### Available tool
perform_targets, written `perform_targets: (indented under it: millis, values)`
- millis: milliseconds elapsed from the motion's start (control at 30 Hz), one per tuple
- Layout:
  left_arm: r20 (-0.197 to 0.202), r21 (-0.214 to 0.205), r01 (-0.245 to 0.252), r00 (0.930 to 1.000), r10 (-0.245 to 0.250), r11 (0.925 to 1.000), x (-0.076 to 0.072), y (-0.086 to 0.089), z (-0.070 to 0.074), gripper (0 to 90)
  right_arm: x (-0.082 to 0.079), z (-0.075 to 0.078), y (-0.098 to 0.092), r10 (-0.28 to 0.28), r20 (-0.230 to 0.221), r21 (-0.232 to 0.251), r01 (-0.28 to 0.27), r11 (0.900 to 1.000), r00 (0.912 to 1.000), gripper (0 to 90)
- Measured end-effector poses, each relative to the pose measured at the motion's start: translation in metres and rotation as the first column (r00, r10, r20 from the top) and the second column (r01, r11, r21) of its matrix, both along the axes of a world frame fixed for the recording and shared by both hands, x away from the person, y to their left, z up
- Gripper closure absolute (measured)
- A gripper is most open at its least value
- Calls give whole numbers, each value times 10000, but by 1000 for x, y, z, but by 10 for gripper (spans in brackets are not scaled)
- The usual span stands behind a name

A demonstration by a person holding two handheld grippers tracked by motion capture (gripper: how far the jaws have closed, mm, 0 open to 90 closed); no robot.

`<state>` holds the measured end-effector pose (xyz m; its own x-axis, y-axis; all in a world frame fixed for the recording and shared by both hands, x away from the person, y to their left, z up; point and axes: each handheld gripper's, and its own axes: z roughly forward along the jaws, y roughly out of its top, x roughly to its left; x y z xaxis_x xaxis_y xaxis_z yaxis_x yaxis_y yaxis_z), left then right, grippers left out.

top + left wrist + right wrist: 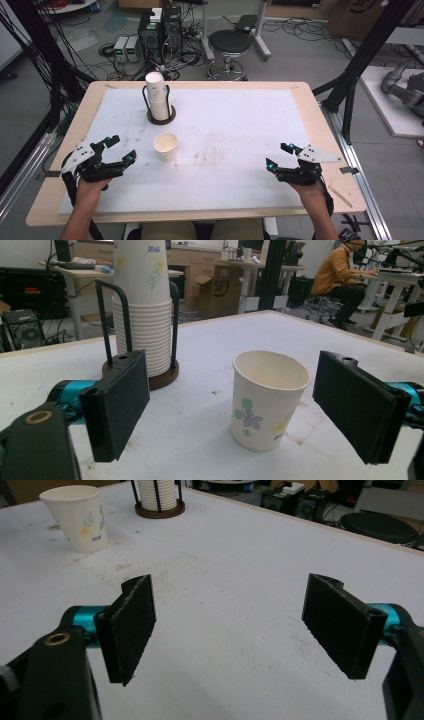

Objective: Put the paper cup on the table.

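Observation:
A single white paper cup [165, 146] with a flower print stands upright on the white mat, near the table's middle left. Behind it a stack of paper cups [158, 96] sits in a black wire holder on a round brown base. My left gripper [122, 148] rests at the table's left, open, its tips pointing toward the single cup. The left gripper view shows that cup [268, 399] just beyond the jaws, untouched, and the stack [142, 310] farther back. My right gripper [279, 155] rests at the right, open and empty. In the right gripper view the cup [77, 517] stands far left.
The white mat [235, 130] covers most of the wooden table [320, 120]. Off the far edge stand a black stool [229, 43], computer boxes and cables on the floor. A person in an orange top [340, 270] sits at a desk in the background.

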<state>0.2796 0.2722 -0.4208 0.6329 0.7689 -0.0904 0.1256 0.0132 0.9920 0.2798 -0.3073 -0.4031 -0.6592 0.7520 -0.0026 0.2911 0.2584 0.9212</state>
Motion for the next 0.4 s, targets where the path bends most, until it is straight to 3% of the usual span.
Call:
perform_targets:
  millis: [400]
  values:
    - [-24, -9, -21, 10000, 21, 10000, 1, -1, -1, 150, 0, 0, -3, -87, 64, 16, 87, 10000, 9999, 219]
